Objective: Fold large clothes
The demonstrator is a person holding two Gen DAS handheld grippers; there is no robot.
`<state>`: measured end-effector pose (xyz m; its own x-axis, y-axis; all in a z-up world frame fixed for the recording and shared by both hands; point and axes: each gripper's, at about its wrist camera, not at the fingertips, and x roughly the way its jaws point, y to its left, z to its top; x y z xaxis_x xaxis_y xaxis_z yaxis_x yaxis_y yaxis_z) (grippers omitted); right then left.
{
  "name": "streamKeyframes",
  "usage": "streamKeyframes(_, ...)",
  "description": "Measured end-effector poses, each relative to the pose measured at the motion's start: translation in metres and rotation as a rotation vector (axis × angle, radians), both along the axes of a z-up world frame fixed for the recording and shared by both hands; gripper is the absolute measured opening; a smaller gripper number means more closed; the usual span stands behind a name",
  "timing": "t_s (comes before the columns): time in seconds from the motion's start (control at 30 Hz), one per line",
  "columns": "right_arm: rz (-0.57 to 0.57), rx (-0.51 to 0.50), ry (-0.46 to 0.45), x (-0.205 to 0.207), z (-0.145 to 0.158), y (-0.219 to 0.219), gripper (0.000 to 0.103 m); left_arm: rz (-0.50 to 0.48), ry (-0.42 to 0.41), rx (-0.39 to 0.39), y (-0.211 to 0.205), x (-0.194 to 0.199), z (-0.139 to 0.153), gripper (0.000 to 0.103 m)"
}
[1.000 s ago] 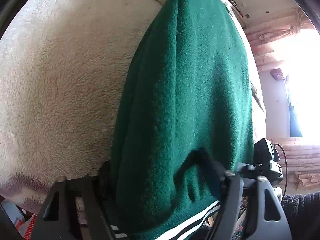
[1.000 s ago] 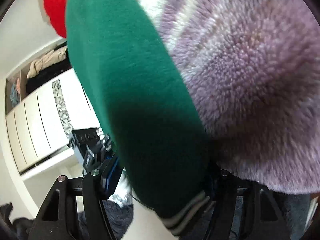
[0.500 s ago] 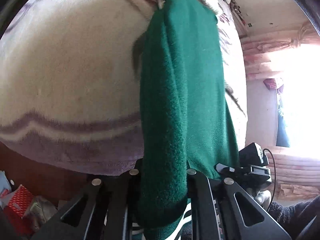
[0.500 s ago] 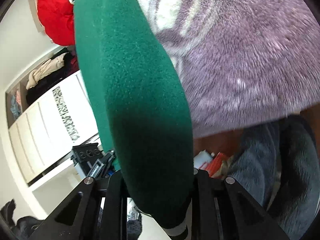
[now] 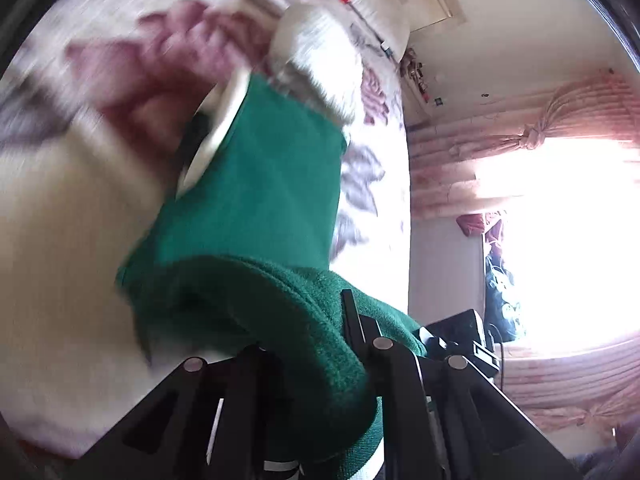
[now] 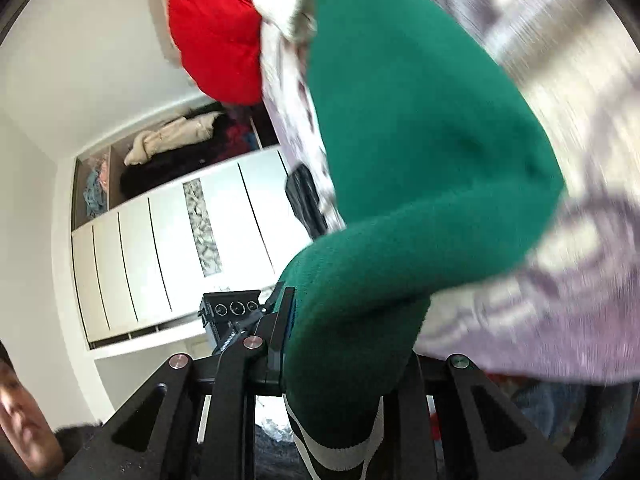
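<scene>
A large green fleece garment (image 5: 276, 200) with a white-striped hem lies stretched over a plush floral blanket (image 5: 72, 208). My left gripper (image 5: 316, 360) is shut on its hem edge, which bunches between the jaws. In the right wrist view the same green garment (image 6: 420, 140) runs away from me, and my right gripper (image 6: 344, 360) is shut on its striped hem (image 6: 336, 444). The fabric folds over just ahead of both grippers. The fingertips are hidden by cloth.
A red garment (image 6: 216, 32) lies at the far end of the bed. A white wardrobe (image 6: 168, 256) stands to the left in the right wrist view. Pink curtains and a bright window (image 5: 560, 232) are on the right in the left wrist view.
Both grippers have closed on the green garment's hem and lifted it away from the blanket. The fabric now folds over near the jaws, and more of the room shows.
</scene>
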<state>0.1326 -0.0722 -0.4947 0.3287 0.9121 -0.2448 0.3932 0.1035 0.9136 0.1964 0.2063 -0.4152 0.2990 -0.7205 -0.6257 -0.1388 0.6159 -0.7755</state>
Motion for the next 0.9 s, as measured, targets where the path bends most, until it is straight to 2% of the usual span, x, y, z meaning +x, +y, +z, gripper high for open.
streamKeyframes(0.1, -0.053, -0.032, -0.017, 0.058, 0.003, -0.018, 0.022, 0.006, 0.000, -0.008, -0.006, 0.054, -0.019, 0.012)
streamKeyframes(0.17, -0.095, -0.044, 0.003, 0.097, -0.002, -0.031, 0.022, 0.004, 0.028, -0.005, -0.008, 0.094, -0.044, 0.013)
streamKeyframes(0.27, -0.124, -0.090, 0.048, 0.155, -0.026, -0.039, 0.022, 0.004, 0.140, -0.018, -0.001, 0.137, -0.088, 0.013)
streamKeyframes(0.33, -0.112, -0.091, 0.101, 0.182, -0.048, -0.039, 0.029, 0.000, 0.251, -0.028, 0.000, 0.162, -0.114, 0.014)
streamKeyframes(0.37, -0.106, -0.085, 0.143, 0.193, -0.059, -0.037, 0.031, 0.004, 0.279, -0.043, 0.003, 0.164, -0.119, 0.014)
streamKeyframes(0.43, -0.113, -0.051, 0.192, 0.208, -0.077, -0.047, 0.043, 0.017, 0.298, -0.080, 0.007, 0.165, -0.119, 0.015)
streamKeyframes(0.47, -0.132, -0.024, 0.194, 0.214, -0.077, -0.049, 0.047, 0.023, 0.300, -0.089, 0.007, 0.164, -0.117, 0.016)
streamKeyframes(0.53, -0.163, 0.023, 0.181, 0.218, -0.077, -0.051, 0.065, 0.022, 0.299, -0.104, 0.007, 0.167, -0.110, 0.017)
streamKeyframes(0.57, -0.181, 0.041, 0.174, 0.218, -0.075, -0.053, 0.068, 0.020, 0.291, -0.104, 0.006, 0.169, -0.107, 0.018)
streamKeyframes(0.63, -0.203, 0.041, 0.175, 0.219, -0.071, -0.053, 0.070, 0.021, 0.305, -0.104, 0.005, 0.176, -0.103, 0.020)
streamKeyframes(0.73, -0.246, 0.063, 0.212, 0.214, -0.067, -0.052, 0.070, 0.023, 0.342, -0.148, 0.009, 0.181, -0.101, 0.022)
streamKeyframes(0.83, -0.304, 0.165, 0.227, 0.207, -0.064, -0.054, 0.070, 0.012, 0.332, -0.193, 0.013, 0.180, -0.098, 0.024)
streamKeyframes(0.9, -0.307, 0.197, 0.232, 0.206, -0.064, -0.054, 0.070, -0.013, 0.323, -0.200, 0.015, 0.179, -0.097, 0.026)
